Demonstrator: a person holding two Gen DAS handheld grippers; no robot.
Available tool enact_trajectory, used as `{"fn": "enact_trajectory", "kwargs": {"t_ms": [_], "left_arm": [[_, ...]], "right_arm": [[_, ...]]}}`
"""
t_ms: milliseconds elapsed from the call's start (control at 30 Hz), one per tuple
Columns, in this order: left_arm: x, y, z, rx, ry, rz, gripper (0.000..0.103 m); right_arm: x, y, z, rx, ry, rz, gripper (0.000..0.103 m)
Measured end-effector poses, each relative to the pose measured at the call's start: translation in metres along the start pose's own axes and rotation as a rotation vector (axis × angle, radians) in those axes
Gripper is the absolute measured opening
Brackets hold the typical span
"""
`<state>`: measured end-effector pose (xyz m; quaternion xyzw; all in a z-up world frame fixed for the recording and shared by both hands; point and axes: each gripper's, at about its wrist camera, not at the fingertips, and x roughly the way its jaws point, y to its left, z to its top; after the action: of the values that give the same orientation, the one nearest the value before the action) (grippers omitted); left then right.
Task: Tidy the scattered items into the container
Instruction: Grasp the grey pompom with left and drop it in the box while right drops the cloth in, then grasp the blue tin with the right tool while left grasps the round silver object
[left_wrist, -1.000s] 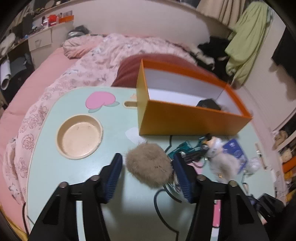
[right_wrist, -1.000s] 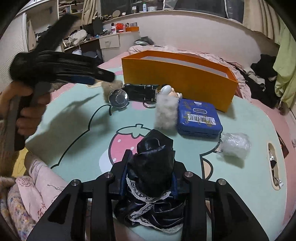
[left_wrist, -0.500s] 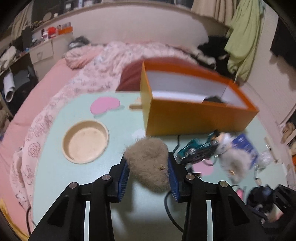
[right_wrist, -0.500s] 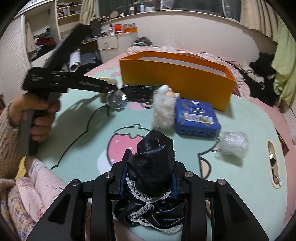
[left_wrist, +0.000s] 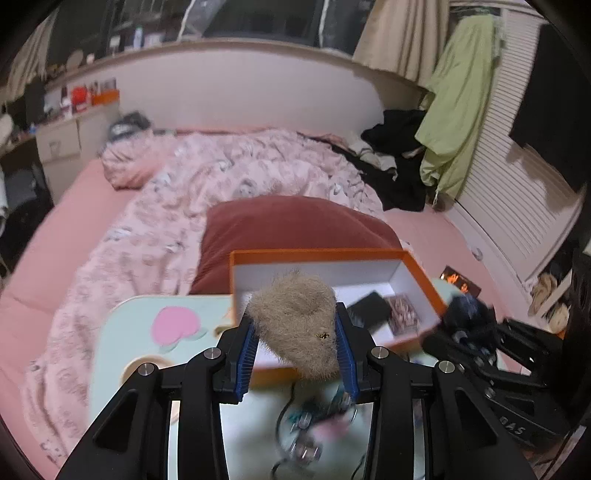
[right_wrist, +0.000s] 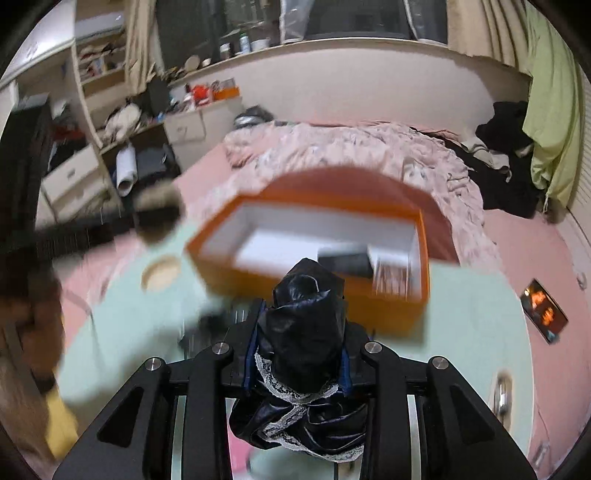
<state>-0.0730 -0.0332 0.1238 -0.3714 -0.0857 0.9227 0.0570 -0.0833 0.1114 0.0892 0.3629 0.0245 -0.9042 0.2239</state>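
Left gripper (left_wrist: 297, 354) clamped on the tan fur pompom (left_wrist: 295, 325), which sits at mid-frame in front of the orange box (left_wrist: 417, 273). Right gripper (right_wrist: 299, 354), jaws closing, pinches the black lace-trimmed fabric bundle (right_wrist: 306, 332), low centre, with the box just above it. A black item (left_wrist: 369, 310) lies inside the box, on the mint table (right_wrist: 472, 317).

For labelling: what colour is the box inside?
White inside the box, orange outside; clearest in the left wrist view.
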Motion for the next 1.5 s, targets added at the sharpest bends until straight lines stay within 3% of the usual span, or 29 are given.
{"fn": "enact_trajectory", "kwargs": {"t_ms": [100, 133, 200, 267, 300, 367, 400, 600, 667, 800, 933, 1033, 1100, 1133, 1333, 1500], "left_arm": [[0.027, -0.005, 0.014, 0.027, 0.026, 0.038, 0.043], [0.036, -0.005, 0.016, 0.031, 0.038, 0.056, 0.046], [0.045, -0.001, 0.015, 0.015, 0.067, 0.047, 0.061], [0.039, 0.004, 0.008, -0.014, 0.070, -0.010, 0.062], [0.033, 0.005, 0.004, -0.016, 0.058, -0.038, 0.069], [0.019, 0.004, -0.004, -0.002, 0.021, -0.015, 0.083], [0.012, 0.004, -0.009, 0.008, 0.004, 0.005, 0.085], [-0.014, 0.004, -0.047, 0.026, 0.067, 0.024, 0.089], [-0.021, 0.001, -0.068, 0.041, 0.086, 0.022, 0.090], [-0.022, -0.005, -0.115, 0.055, 0.136, 0.036, 0.092], [-0.018, -0.012, -0.147, 0.066, 0.175, 0.084, 0.092], [-0.014, -0.013, -0.159, 0.060, 0.182, 0.111, 0.093], [-0.009, -0.013, -0.166, 0.085, 0.179, 0.181, 0.103], [-0.009, -0.013, -0.169, 0.086, 0.179, 0.197, 0.103], [-0.010, -0.011, -0.173, 0.085, 0.170, 0.188, 0.103], [-0.009, -0.009, -0.173, 0.086, 0.165, 0.184, 0.103]], "right_arm": [[0.026, -0.005, 0.032, 0.031, -0.020, -0.043, 0.036], [0.036, -0.009, 0.040, 0.054, -0.010, -0.055, 0.042], [0.057, -0.019, 0.048, 0.111, 0.043, -0.051, 0.047], [0.068, -0.028, 0.047, 0.159, 0.077, -0.028, 0.047], [0.068, -0.030, 0.043, 0.176, 0.089, -0.024, 0.048], [0.063, -0.034, 0.033, 0.197, 0.094, -0.034, 0.060], [0.058, -0.034, 0.030, 0.201, 0.074, -0.035, 0.061], [0.014, -0.027, 0.007, 0.207, -0.022, 0.009, 0.065], [-0.004, -0.016, -0.012, 0.154, -0.026, -0.023, 0.072], [-0.014, 0.001, -0.056, 0.035, 0.040, -0.110, 0.073], [-0.013, -0.002, -0.097, 0.029, 0.099, -0.134, 0.073], [-0.008, -0.008, -0.111, 0.027, 0.130, -0.148, 0.073], [-0.001, -0.011, -0.116, 0.023, 0.155, -0.160, 0.074], [0.001, -0.011, -0.118, 0.025, 0.151, -0.173, 0.081], [0.003, -0.009, -0.121, 0.026, 0.155, -0.183, 0.099], [0.005, -0.008, -0.124, 0.021, 0.162, -0.183, 0.102]]}}
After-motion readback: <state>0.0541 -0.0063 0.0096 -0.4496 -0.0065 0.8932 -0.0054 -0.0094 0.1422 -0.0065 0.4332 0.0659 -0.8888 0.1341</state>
